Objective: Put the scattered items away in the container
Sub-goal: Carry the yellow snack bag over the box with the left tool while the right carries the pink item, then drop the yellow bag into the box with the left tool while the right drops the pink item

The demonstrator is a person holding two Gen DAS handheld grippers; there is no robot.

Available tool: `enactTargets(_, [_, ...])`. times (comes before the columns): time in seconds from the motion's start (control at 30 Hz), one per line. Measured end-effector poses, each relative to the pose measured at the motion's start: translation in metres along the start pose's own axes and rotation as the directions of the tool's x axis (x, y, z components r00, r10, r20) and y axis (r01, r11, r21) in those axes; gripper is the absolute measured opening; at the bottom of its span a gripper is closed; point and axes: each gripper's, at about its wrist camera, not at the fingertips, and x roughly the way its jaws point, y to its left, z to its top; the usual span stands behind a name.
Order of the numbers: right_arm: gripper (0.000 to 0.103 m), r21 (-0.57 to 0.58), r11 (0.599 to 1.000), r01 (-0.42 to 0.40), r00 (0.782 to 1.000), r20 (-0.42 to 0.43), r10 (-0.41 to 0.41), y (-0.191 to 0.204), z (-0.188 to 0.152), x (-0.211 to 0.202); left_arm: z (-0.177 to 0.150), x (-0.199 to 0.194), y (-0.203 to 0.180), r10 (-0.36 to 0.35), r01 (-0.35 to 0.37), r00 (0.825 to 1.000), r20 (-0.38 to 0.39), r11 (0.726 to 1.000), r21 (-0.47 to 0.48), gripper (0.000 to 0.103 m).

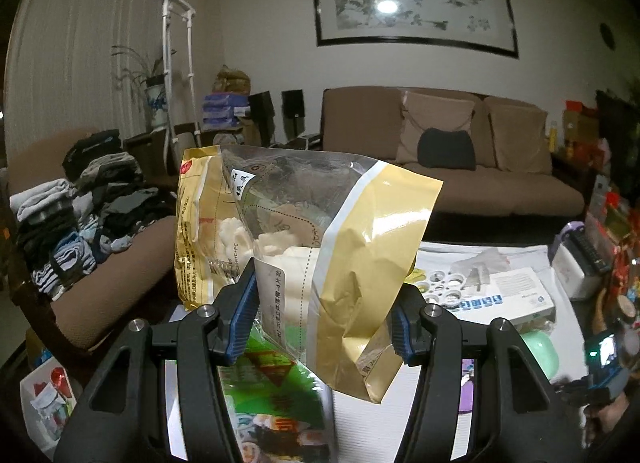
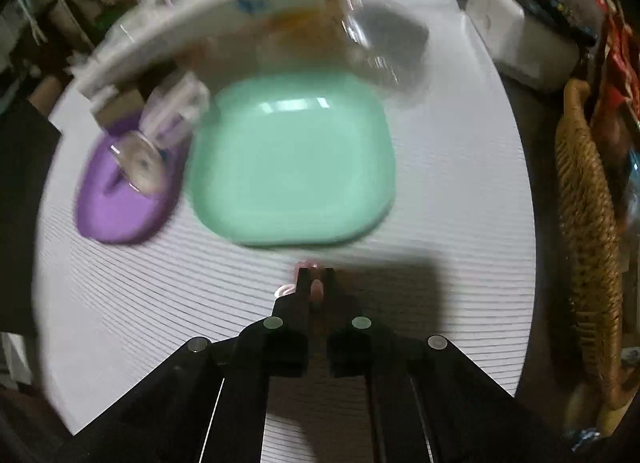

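Note:
In the left wrist view my left gripper (image 1: 324, 327) is shut on a gold and clear snack bag (image 1: 320, 239). The blue pads (image 1: 243, 315) press its lower sides, and the bag stands upright above the white table (image 1: 400, 415). In the right wrist view my right gripper (image 2: 316, 275) points down at the table (image 2: 440, 223), shut on a small pink item (image 2: 317, 289) that shows between and around its tips. Just beyond them lies a mint-green plate (image 2: 292, 159). A purple plate (image 2: 120, 207) to its left carries a clear wrapped item (image 2: 146, 161). The view is blurred.
A green printed packet (image 1: 276, 383) lies under the held bag. A white box (image 2: 208, 19), a clear plastic bag (image 2: 360, 35) and a white appliance (image 2: 520, 35) crowd the table's far side. A wicker basket (image 2: 588, 223) stands off its right edge. A sofa (image 1: 460, 167) and stacked clothes (image 1: 80, 215) lie beyond.

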Motion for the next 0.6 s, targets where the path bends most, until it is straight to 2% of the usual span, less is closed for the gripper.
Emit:
enactTargets(0.03, [0.004, 0.004, 0.999, -0.044, 0.999, 0.024, 0.044, 0.002, 0.002, -0.009, 0.0, -0.001, 0.006, 0.008, -0.008, 1.0, 0.003, 1.0, -0.01, 0.053])
enactTargets(0.07, [0.004, 0.032, 0.99, -0.14, 0.989, 0.043, 0.139, 0.003, 0.004, -0.019, 0.0, -0.002, 0.012, 0.015, -0.015, 1.0, 0.01, 1.0, -0.022, 0.053])
enactTargets(0.1, [0.004, 0.087, 0.935, -0.343, 0.939, 0.071, 0.337, 0.004, 0.007, -0.031, 0.0, -0.004, 0.021, 0.025, -0.024, 1.0, 0.019, 0.999, -0.038, 0.053])
enactTargets(0.17, [0.004, 0.101, 0.822, -0.56, 0.827, 0.132, 0.547, 0.02, 0.014, -0.052, 0.001, -0.006, 0.039, 0.048, -0.047, 0.999, 0.02, 0.997, -0.058, 0.053])
enactTargets(0.2, [0.004, 0.057, 0.809, -0.585, 0.807, 0.142, 0.573, 0.038, 0.018, -0.065, 0.001, -0.007, 0.048, 0.062, -0.06, 0.998, 0.02, 0.996, -0.071, 0.053])
enactTargets(0.27, [0.004, -0.057, 0.807, -0.588, 0.796, 0.139, 0.59, 0.086, 0.025, -0.091, 0.0, -0.005, 0.065, 0.095, -0.094, 0.996, 0.003, 0.991, -0.092, 0.053])
enactTargets(0.3, [0.004, -0.112, 0.782, -0.613, 0.772, 0.121, 0.623, 0.118, 0.03, -0.103, -0.001, -0.004, 0.071, 0.107, -0.108, 0.994, -0.009, 0.989, -0.098, 0.053])
enactTargets(0.37, [0.004, -0.183, 0.748, -0.638, 0.747, 0.091, 0.659, 0.171, 0.033, -0.118, -0.003, -0.001, 0.085, 0.122, -0.123, 0.992, -0.016, 0.986, -0.112, 0.053])
enactTargets(0.43, [0.004, -0.257, 0.725, -0.639, 0.74, 0.055, 0.671, 0.22, 0.037, -0.127, -0.005, 0.003, 0.097, 0.133, -0.135, 0.991, -0.024, 0.982, -0.13, 0.053])
enactTargets(0.47, [0.004, -0.305, 0.725, -0.618, 0.751, 0.046, 0.659, 0.247, 0.038, -0.133, -0.006, 0.004, 0.102, 0.139, -0.142, 0.99, -0.032, 0.981, -0.133, 0.053])
enactTargets(0.5, [0.004, -0.347, 0.733, -0.585, 0.771, 0.045, 0.636, 0.268, 0.04, -0.137, -0.007, 0.006, 0.108, 0.144, -0.148, 0.989, -0.04, 0.979, -0.137, 0.053])
enactTargets(0.6, [0.004, -0.41, 0.759, -0.506, 0.819, 0.049, 0.572, 0.319, 0.036, -0.143, -0.012, 0.013, 0.121, 0.144, -0.155, 0.985, -0.091, 0.979, -0.132, 0.053])
